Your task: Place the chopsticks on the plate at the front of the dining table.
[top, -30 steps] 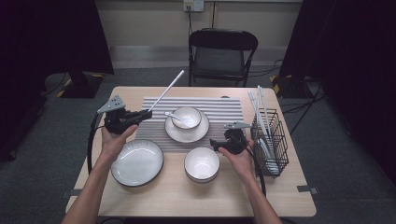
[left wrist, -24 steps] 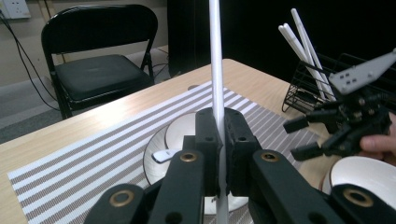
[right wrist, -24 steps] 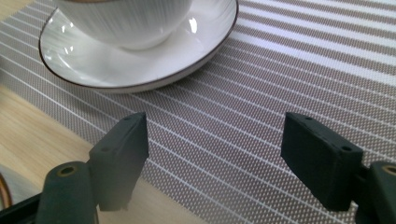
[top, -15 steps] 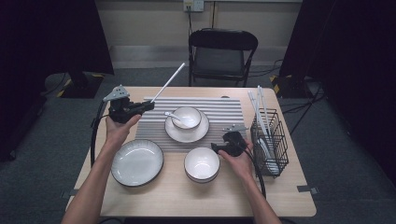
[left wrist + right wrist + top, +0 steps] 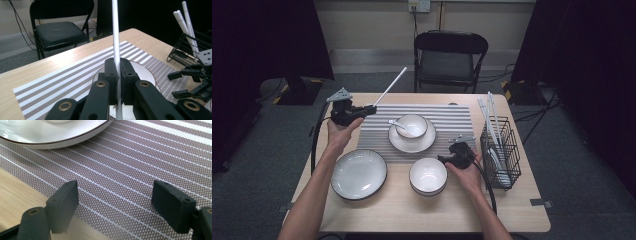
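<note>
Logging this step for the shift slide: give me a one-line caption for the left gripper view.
Left gripper clamps a white chopstick upright above the striped placemat, folding chair behind.

The stick (image 5: pixel 389 87) in the black left gripper (image 5: pixel 371 108) is plain white. The mat (image 5: pixel 442 117) is striped grey-brown and white. The plate (image 5: pixel 359 173), bowl (image 5: pixel 428 175) and saucer (image 5: pixel 412 142) are white with dark rims. The table (image 5: pixel 512 210) is pale wood, the rack (image 5: pixel 501 150) black wire, the right gripper (image 5: pixel 443 159) black.
</note>
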`<action>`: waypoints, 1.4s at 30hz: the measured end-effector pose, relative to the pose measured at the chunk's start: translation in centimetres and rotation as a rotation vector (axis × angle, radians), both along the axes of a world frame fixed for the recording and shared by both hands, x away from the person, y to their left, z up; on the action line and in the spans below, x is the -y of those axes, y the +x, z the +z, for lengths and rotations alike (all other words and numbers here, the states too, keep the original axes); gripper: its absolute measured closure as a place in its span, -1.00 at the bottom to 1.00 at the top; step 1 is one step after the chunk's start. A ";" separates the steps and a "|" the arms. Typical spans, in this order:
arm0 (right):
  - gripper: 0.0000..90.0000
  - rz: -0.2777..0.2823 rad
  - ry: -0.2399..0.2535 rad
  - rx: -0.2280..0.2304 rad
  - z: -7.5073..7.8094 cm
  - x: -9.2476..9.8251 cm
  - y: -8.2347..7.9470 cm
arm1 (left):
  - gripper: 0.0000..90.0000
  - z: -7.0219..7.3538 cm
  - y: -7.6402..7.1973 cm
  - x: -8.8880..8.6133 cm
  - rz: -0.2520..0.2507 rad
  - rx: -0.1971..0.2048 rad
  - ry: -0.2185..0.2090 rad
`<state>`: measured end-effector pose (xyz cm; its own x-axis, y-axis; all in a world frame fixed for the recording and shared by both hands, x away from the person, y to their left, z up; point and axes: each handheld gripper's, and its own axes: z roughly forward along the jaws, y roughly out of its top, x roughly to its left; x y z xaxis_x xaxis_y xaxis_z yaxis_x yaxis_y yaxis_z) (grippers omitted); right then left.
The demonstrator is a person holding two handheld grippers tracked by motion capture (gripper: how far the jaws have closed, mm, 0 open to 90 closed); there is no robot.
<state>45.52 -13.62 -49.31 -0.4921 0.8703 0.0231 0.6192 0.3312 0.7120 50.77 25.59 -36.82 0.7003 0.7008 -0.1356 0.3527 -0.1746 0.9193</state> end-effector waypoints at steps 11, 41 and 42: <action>-0.51 -0.013 -0.020 0.036 -0.5 0.3 -0.6 | 0.92 -2.1 1.5 -0.3 0.033 -0.064 0.017; -0.52 -0.016 -0.008 0.060 -0.8 0.3 -0.9 | 0.92 -6.7 2.2 0.4 0.043 -0.194 0.093; -0.52 -0.016 -0.008 0.060 -0.8 0.3 -0.9 | 0.91 -6.8 2.2 0.5 0.046 -0.198 0.105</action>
